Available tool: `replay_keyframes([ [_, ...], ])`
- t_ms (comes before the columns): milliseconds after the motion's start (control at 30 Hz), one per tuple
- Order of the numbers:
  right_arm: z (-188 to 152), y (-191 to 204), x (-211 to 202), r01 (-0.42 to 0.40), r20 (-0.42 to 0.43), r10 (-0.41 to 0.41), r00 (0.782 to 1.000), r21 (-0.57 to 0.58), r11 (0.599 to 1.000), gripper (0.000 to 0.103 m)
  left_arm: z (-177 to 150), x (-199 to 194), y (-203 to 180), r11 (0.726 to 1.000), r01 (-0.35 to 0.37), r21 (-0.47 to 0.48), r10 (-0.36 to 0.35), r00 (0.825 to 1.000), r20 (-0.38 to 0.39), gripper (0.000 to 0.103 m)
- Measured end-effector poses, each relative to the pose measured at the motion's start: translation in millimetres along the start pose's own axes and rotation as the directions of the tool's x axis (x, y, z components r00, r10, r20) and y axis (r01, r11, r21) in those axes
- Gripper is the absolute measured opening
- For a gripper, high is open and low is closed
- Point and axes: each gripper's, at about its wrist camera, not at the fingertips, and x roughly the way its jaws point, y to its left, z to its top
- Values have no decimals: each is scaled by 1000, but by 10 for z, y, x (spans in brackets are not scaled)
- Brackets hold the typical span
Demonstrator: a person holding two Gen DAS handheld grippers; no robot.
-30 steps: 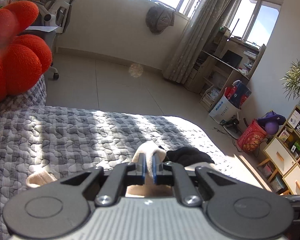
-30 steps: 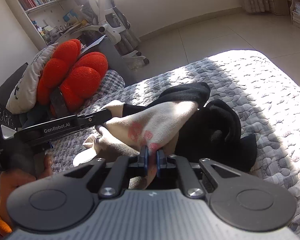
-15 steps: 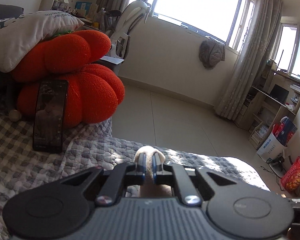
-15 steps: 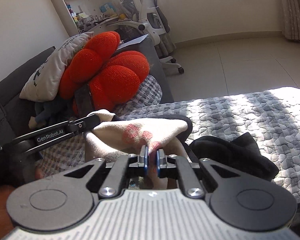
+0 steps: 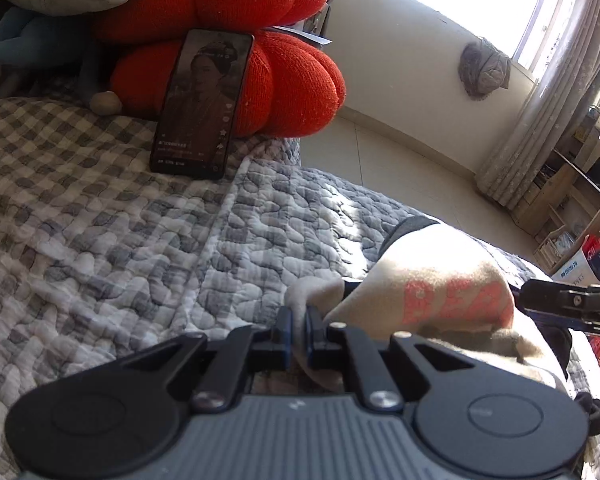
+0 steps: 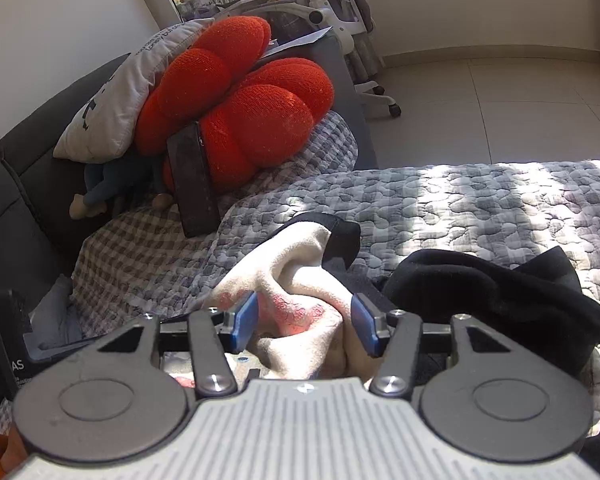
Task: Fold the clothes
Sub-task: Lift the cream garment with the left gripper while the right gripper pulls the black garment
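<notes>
Moved since a second ago: the right gripper (image 6: 305, 326), then clamped on the cream fleece garment with pink print and black trim (image 6: 296, 280), is now spreading its jaws; the blue pads stand either side of a fold of the cloth without pressing on it.
Left gripper then and now: the left gripper (image 5: 297, 334) stays clenched on a bunched edge of the same cream garment (image 5: 440, 280), its two blue pads nearly together with cloth pinched between them.
Left view shift: a second ago it looked across the quilt at the floor and window; now it faces the sofa end, with the black smartphone with a lit screen (image 5: 202, 104) in full sight.
Phone: it leans upright against the orange-red knitted pumpkin-shaped cushion (image 5: 292, 76), its lower edge on the grey-and-white checked quilted cover (image 5: 100, 220).
Garment position: it lies bunched on the quilted cover, lower than before, between the two grippers; the pink print faces up in the left view.
Black garment: a dark black fabric heap (image 6: 500, 300) lies on the quilt just beside the cream one, on its right in the right view, touching it.
Right gripper in left view: its black finger tip (image 5: 572, 304) shows at the right edge, beside the cream cloth.
Cushion stack: a white pillow with black lettering (image 6: 112, 96) rests behind the orange-red cushion.
</notes>
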Motion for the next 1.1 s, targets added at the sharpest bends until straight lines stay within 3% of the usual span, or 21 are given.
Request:
replay_keyframes([
  [100,28,-151,-46,61,33,-61,998,1,998,63,-8,3,56,999,13,-31,-13,1000,-5,7],
  [267,20,-456,57,165,15,-165,986,25,986,63,-31,32,59,999,12,-40,-13,1000,-9,7],
  [433,-37,-553,199,175,-20,-175,984,18,984,63,-34,42,54,999,9,-42,-9,1000,-9,7],
  [567,-90,-485,342,180,-43,-183,982,-52,982,63,-34,39,47,999,5,-42,-6,1000,-10,7],
  [600,-112,-465,383,188,-46,-191,980,-74,979,61,-33,38,45,999,5,-43,-5,1000,-10,7],
  [633,-135,-429,405,208,-32,-213,976,-114,971,44,-33,39,43,999,4,-43,-4,1000,-10,7],
  [667,-152,-397,434,241,-30,-248,968,-159,957,12,-33,39,41,999,2,-42,-3,1000,-9,7],
  [700,-160,-397,436,259,-23,-267,963,-171,951,5,-33,38,39,999,1,-44,-2,1000,-9,7],
  [867,-46,-497,230,331,45,-328,944,-126,935,3,-10,18,17,999,11,-42,-11,1000,-6,7],
  [1100,155,-745,-203,380,108,-376,920,-12,925,3,9,23,-115,993,112,-45,-113,993,-27,7],
])
